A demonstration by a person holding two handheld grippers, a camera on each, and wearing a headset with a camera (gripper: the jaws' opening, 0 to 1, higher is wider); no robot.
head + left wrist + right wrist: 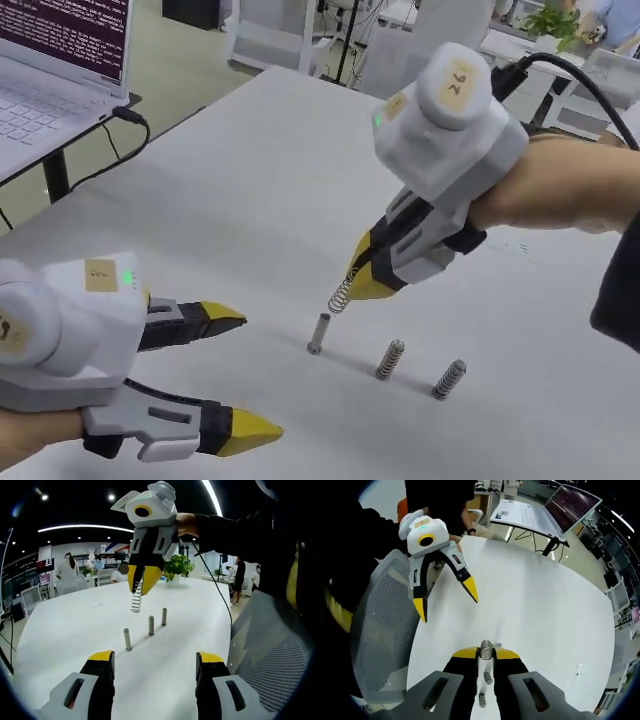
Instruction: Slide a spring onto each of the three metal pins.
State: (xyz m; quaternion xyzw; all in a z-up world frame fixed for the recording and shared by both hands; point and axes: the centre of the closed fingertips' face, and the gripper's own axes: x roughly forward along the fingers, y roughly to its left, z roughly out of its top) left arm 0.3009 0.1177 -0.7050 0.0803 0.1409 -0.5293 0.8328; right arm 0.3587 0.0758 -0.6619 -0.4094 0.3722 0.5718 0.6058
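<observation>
R gripper (365,285) hung over the white table (250,170), jaws pinched narrow on a spring (342,293), gripped at its top end. The spring dangled tilted from the yellow tips w/ its lower end free in the air. It sat above & slightly right of the bare pin (318,333) in head view, near it but not touching.

The bare pin stood upright on the table, first in a row of 3 running diag. to the right in head view. Next along stood a second spring (390,359) & a third spring (449,379), each upright over its own pin. The coils mostly hid those pins.

L gripper (255,375) was low at the left in head view, jaws spread wide w/ nothing between them. Its tips pointed toward the row, well apart from the bare pin. In left gripper view the bare pin was the nearest of the row, ahead of the gap between the jaws.

An open laptop (50,60) sat on a side stand at upper left. A mesh chair back (380,630) stood by the table edge in right gripper view.
</observation>
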